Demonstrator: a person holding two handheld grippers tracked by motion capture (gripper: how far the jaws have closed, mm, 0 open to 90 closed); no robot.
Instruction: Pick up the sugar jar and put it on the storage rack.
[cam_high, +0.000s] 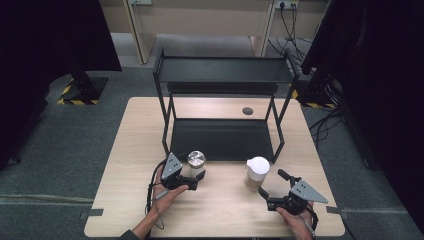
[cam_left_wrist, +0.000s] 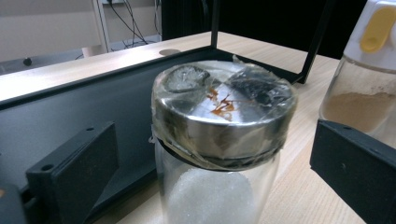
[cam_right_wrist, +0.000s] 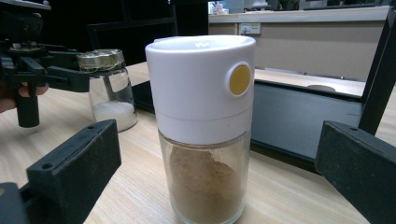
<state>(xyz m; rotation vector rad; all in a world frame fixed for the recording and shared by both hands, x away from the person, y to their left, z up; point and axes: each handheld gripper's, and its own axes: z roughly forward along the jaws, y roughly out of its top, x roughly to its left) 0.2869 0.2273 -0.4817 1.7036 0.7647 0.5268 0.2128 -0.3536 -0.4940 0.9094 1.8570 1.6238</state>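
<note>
A glass jar of white grains with a foil-wrapped metal lid (cam_high: 196, 159) (cam_left_wrist: 224, 116) stands on the wooden table just in front of the black rack. My left gripper (cam_high: 195, 179) (cam_left_wrist: 210, 140) is open, with one jaw on each side of this jar and a gap to the glass on both sides. To the right stands a jar of brown powder (cam_high: 256, 173) (cam_right_wrist: 205, 107) with a white lid and a yellow button. My right gripper (cam_high: 271, 183) (cam_right_wrist: 217, 140) is open and faces it from the near right, its jaws flanking the jar without touching.
A black two-tier metal rack (cam_high: 222, 137) stands at the middle of the table (cam_high: 220, 212), its low shelf right behind both jars and its upper shelf (cam_high: 225, 70) above. Bare wood lies between and in front of the grippers.
</note>
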